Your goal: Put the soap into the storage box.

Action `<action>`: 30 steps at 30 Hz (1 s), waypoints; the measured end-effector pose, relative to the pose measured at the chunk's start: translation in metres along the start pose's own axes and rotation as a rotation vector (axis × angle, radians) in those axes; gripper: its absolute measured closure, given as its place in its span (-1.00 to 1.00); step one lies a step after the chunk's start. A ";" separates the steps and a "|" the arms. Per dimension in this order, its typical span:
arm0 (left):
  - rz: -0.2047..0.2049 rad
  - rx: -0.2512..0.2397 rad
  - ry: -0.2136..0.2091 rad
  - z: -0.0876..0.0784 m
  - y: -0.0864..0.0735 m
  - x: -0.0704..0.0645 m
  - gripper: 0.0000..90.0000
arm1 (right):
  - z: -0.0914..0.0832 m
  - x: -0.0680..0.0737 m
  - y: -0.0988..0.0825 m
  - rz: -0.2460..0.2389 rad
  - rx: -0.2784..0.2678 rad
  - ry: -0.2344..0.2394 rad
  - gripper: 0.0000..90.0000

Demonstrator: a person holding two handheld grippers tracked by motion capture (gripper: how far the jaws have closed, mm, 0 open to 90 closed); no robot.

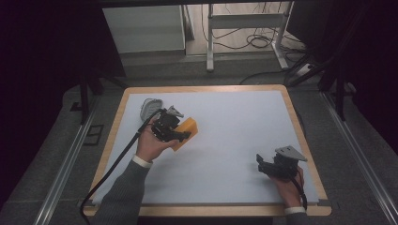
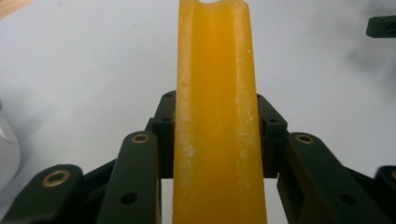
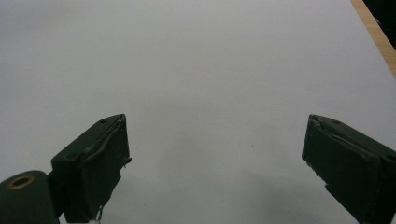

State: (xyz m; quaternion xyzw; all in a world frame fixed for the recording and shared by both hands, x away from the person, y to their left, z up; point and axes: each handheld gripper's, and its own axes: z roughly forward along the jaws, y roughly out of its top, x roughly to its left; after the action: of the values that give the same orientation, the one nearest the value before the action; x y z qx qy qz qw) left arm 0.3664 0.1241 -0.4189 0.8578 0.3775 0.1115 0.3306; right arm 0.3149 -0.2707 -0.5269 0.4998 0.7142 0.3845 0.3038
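So the left gripper had its jaws clamped on a flat orange-yellow sponge-like block, left of centre in the high view, over the pale grey table mat. In the left gripper view the block ran edge-on straight up the middle, a pad squeezed against each flat side, probably so it couldn't twist. The right gripper sat lower right, jaws spread wide and empty, looking parked. A grey crumpled thing lay upper left, couldn't tell what
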 end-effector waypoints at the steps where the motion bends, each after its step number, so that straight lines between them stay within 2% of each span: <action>1: 0.000 0.000 0.000 0.000 0.000 0.000 0.36 | 0.000 0.000 0.000 0.000 0.000 0.000 -0.83; 15: -0.022 -0.013 0.024 -0.009 0.000 0.013 0.36 | 0.000 0.000 0.000 -0.002 0.000 -0.003 -0.83; 30: -0.041 -0.002 0.032 -0.005 0.002 0.024 0.36 | 0.000 0.001 0.000 -0.005 -0.001 -0.007 -0.83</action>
State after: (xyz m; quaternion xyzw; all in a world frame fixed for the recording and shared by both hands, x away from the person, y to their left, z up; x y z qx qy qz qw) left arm 0.3816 0.1431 -0.4151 0.8477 0.4001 0.1190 0.3274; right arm 0.3146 -0.2701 -0.5269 0.4992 0.7142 0.3825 0.3073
